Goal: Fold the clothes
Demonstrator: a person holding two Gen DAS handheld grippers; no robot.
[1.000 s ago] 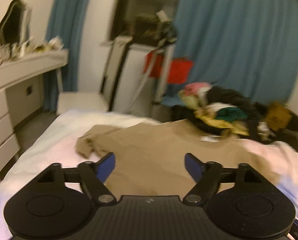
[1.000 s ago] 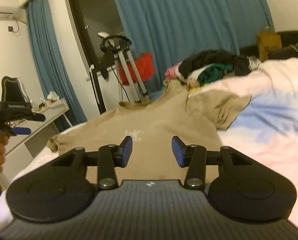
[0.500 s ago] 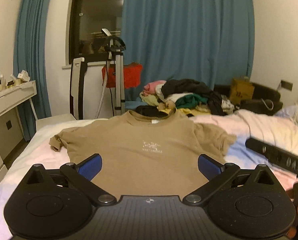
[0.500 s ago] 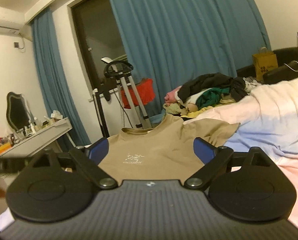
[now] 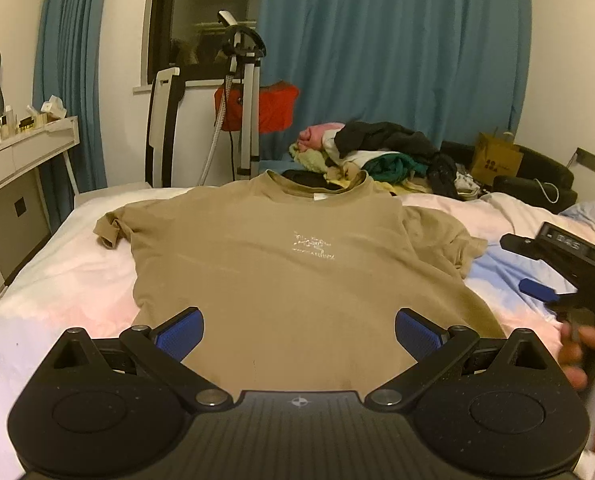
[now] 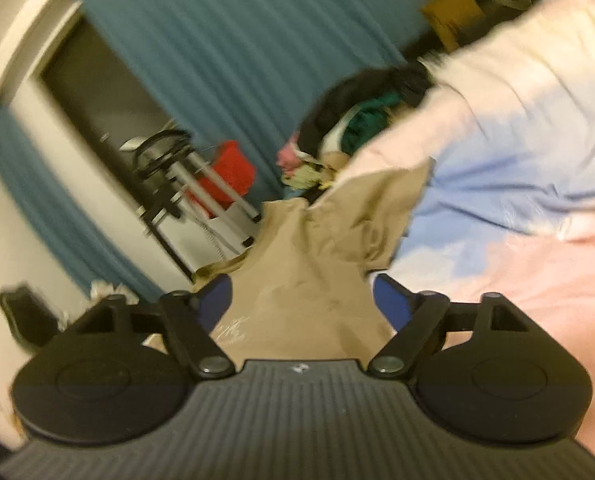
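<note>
Since the right wrist view is tilted hard and smeared with blur, a lot of it is tough to read: the chest print is just a pale smudge there, and the far pile of clothes (image 6: 349,124) blends into dark and green blobs. Left wrist view is way sharper, but the near hem of the t-shirt (image 5: 289,264) is cut off behind the left gripper (image 5: 299,334) body, and the print on the chest is too small to read. At the right edge of that view you only get part of the right gripper (image 5: 569,268) and a blurry bit of the hand (image 5: 589,352) holding it.

The tan t-shirt lies front up on the bed (image 5: 57,280), collar toward the curtain (image 5: 397,60), body mostly flat. Its one sleeve on the left is bunched into a little roll, the other is rumpled with folds over the blue patch of the bedding.

Left gripper's fingers are spread as wide as they go, nothing pinched, shirt just lying below them. Right gripper's (image 6: 303,304) jaws are closing, with the shirt seen in the gap but the pads not pressing on it.
</note>
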